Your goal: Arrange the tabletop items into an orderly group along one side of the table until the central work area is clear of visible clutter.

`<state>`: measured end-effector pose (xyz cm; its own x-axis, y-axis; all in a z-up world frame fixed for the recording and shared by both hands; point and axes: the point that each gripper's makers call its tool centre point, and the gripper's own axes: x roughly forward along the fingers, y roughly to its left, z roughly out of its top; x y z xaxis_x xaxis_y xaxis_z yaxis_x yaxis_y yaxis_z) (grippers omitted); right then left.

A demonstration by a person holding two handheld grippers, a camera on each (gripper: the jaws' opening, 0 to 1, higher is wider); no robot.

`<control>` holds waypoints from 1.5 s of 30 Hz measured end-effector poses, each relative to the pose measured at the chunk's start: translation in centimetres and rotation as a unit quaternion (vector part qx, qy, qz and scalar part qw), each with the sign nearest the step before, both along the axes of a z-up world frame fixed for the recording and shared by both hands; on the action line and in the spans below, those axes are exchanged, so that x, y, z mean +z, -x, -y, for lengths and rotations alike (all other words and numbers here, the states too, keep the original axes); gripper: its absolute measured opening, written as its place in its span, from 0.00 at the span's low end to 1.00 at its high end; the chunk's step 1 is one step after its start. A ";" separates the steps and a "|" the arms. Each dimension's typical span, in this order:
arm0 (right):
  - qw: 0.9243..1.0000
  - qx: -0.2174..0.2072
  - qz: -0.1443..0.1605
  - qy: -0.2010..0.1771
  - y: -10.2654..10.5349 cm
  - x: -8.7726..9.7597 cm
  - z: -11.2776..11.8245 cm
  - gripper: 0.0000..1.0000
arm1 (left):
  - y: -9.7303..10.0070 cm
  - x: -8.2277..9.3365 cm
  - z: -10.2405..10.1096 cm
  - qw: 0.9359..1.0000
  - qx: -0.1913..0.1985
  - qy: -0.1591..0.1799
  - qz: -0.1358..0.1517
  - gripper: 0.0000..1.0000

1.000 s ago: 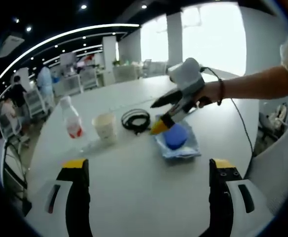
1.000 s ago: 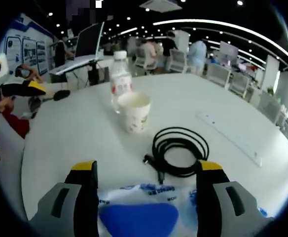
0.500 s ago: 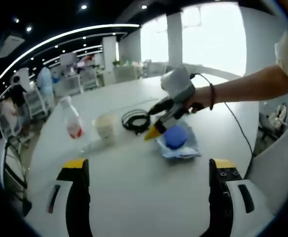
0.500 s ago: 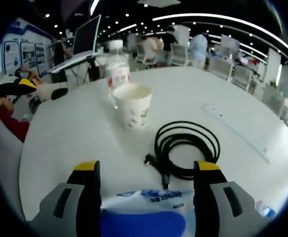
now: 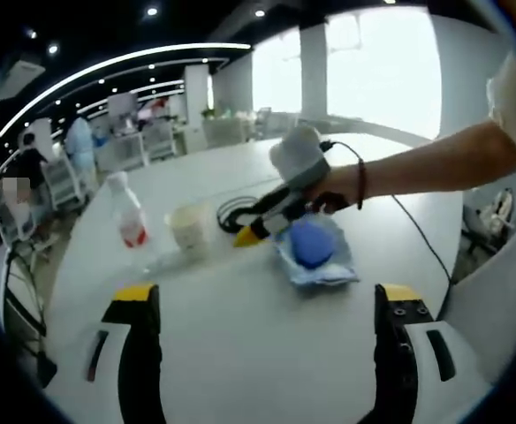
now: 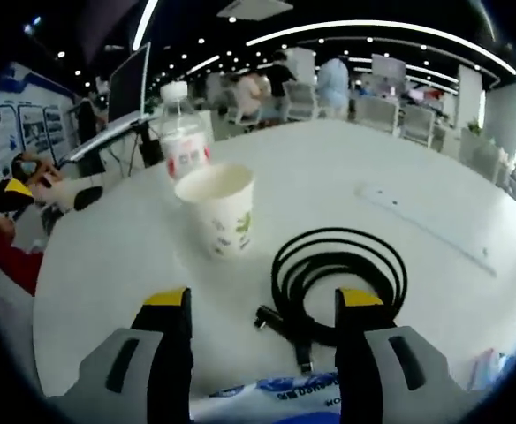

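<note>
Here, a coiled black cable (image 6: 339,276) lies on the white counter (image 6: 117,256), just ahead of the right tongs (image 6: 262,305), whose jaws stand wide and empty above a blue-and-white packet (image 5: 314,252). Left of the cable stands a paper cup (image 6: 216,206), with a water bottle (image 6: 181,141) just behind it. The left tongs (image 5: 265,305) stand wide too, holding nothing, well apart from the items.
</note>
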<state>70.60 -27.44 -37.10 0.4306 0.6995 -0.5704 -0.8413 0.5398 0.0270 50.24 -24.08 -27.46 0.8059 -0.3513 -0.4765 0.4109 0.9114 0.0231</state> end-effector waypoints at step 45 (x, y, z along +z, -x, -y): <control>0.994 -0.072 0.031 0.070 -2.1 0.0 -0.4 0.07 | 0.3 -0.2 0.6 1.000 -0.014 0.023 -0.007 0.88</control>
<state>72.67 -27.04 -37.07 0.5575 0.5437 -0.6273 -0.7533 0.6490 -0.1070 49.95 -24.72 -27.62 0.7885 -0.3963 -0.4703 0.4371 0.8991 -0.0247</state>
